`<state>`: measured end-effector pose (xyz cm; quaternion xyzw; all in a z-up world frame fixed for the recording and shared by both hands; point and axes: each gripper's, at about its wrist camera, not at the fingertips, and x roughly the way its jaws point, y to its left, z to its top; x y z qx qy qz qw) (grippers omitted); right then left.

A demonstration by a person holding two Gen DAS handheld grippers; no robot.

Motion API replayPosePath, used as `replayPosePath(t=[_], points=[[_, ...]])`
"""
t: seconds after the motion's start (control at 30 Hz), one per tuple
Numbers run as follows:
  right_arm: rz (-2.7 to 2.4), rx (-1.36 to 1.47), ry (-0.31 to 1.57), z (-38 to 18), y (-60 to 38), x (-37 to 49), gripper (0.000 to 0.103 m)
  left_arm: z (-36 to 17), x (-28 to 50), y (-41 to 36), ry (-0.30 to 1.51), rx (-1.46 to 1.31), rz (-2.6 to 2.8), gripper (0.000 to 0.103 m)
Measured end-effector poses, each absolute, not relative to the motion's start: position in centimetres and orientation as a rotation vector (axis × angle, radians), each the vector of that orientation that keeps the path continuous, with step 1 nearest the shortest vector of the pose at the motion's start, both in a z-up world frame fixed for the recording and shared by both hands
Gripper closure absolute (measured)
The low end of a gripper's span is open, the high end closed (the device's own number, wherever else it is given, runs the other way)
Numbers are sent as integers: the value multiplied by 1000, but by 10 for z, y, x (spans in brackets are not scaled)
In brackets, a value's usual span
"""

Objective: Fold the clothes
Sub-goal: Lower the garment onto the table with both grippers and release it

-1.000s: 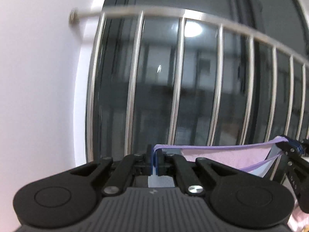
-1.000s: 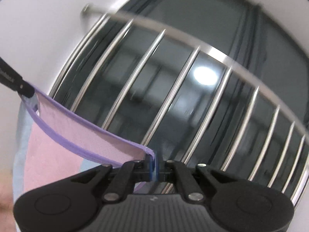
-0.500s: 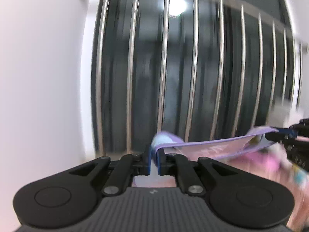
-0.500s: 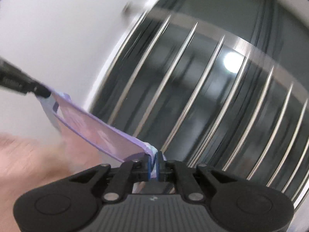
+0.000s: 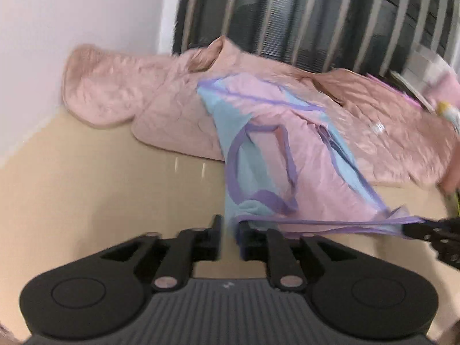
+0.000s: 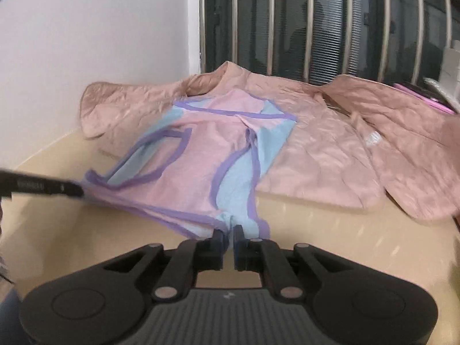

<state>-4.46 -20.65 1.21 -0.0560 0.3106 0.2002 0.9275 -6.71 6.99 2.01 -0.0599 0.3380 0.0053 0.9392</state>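
Observation:
A small pink and light-blue garment with purple trim (image 5: pixel 287 149) (image 6: pixel 201 155) lies spread on the beige table (image 5: pixel 100 187), its far part over a pink quilted jacket (image 5: pixel 172 106) (image 6: pixel 330 143). My left gripper (image 5: pixel 230 224) is at the near hem; its jaws are opening, a clear gap shows and the hem's corner lies between them. My right gripper (image 6: pixel 228 231) is at the hem's other corner, its jaws opening a little with the blue fabric between the tips. Each gripper shows in the other's view, the right gripper (image 5: pixel 425 230) and the left gripper (image 6: pixel 66 191), at the ends of the stretched hem.
A white wall stands at the left. Steel window bars (image 6: pixel 310 28) rise behind the table's far edge. Blurred white and pink items (image 5: pixel 425 69) sit at the far right. Bare beige tabletop (image 6: pixel 345 244) lies near me on both sides of the garment.
Both grippers came down from in front of the window bars to the table, laying the garment flat over the pink jacket. Both pairs of jaws, clamped on the hem before, now stand apart.

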Motion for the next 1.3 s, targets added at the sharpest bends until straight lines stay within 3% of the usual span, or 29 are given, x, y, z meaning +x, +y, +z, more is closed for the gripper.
replayPosePath(t=[0.03, 0.07, 0.27, 0.4, 0.5, 0.67, 0.7, 0.73, 0.8, 0.9, 0.97, 1.13, 1.3], points=[[416, -110, 647, 14, -207, -54, 86, 23, -76, 69, 689, -88, 5, 48], [431, -102, 656, 17, -210, -64, 83, 28, -84, 68, 696, -77, -21, 46], [502, -58, 671, 43, -235, -113, 76, 53, -105, 78, 715, -184, -152, 46], [508, -68, 618, 49, -234, -94, 76, 67, -87, 63, 640, -85, -325, 47], [503, -122, 630, 39, -217, -55, 76, 59, -55, 38, 703, 35, -400, 58], [512, -236, 674, 21, -198, -19, 77, 40, -34, 21, 789, 200, -457, 58], [516, -259, 680, 19, -195, -15, 78, 38, -32, 23, 796, 208, -465, 68], [521, -259, 690, 16, -195, -12, 78, 35, -30, 24, 809, 215, -472, 85], [519, -242, 715, 11, -197, -8, 78, 29, -27, 31, 841, 209, -483, 99], [549, -216, 734, 10, -199, -9, 95, 26, -28, 43, 844, 143, -498, 101], [556, -205, 751, 10, -200, -8, 99, 27, -26, 57, 827, 60, -460, 101], [528, -143, 717, 33, -200, -2, 102, 41, -17, 83, 775, -121, -386, 101], [487, -107, 666, 44, -196, 21, 102, 46, 4, 90, 757, -128, -333, 101]])
